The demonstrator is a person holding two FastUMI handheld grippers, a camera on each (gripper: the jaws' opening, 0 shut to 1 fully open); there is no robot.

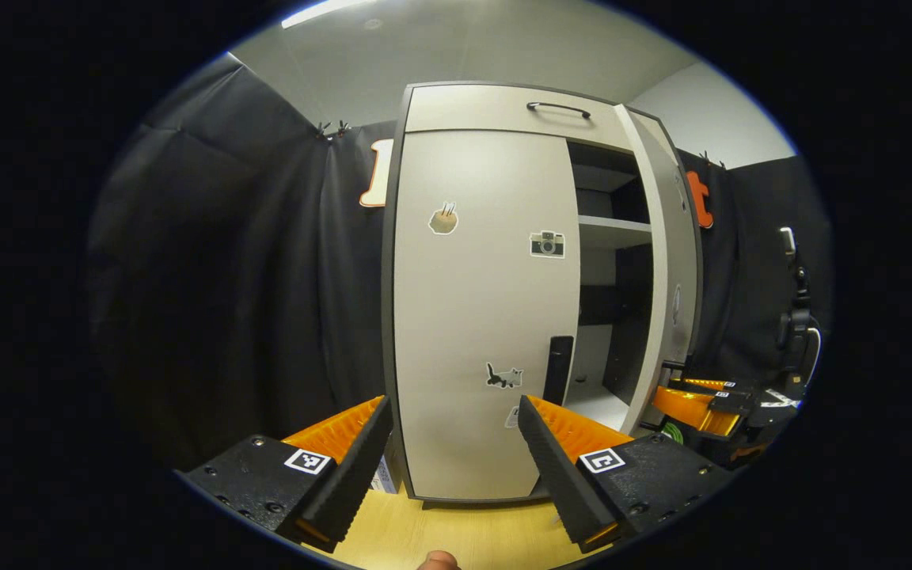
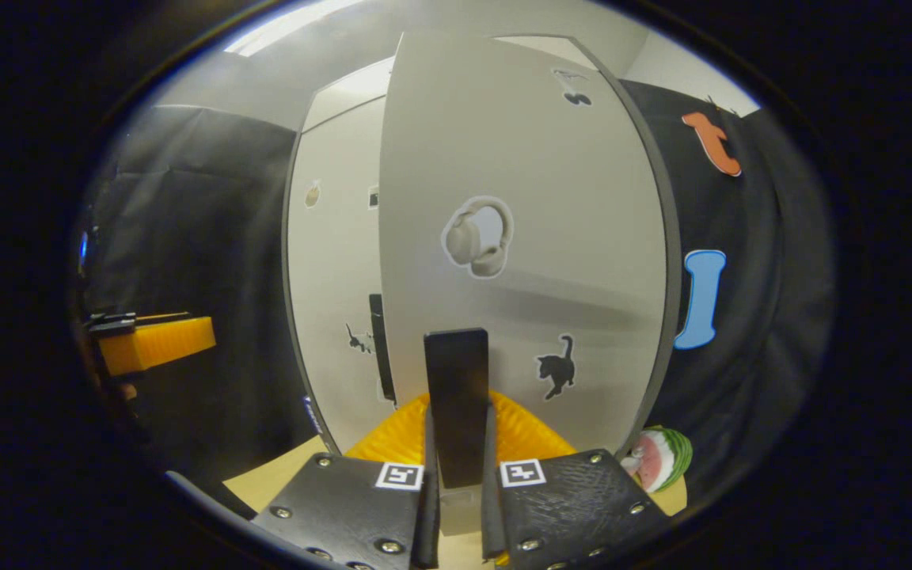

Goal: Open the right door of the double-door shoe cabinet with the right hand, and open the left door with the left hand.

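right gripper view has the right gripper [image 2: 456,475] fingers clamped on the right door [image 2: 519,237] handle [image 2: 457,404], door swung out. left gripper [image 1: 452,451] fingers apart before the shut left door [image 1: 480,317]; stiff, light panels, best taken by their handles.

Stickers on the right door [image 1: 674,261] — edge-on, unreadable — and the watermelon toy [image 2: 656,459] half-hidden behind it.

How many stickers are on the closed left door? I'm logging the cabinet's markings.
4 on the left door: a brown one upper left, a camera upper right, a cat low down, and one partly hidden behind the left gripper's finger.
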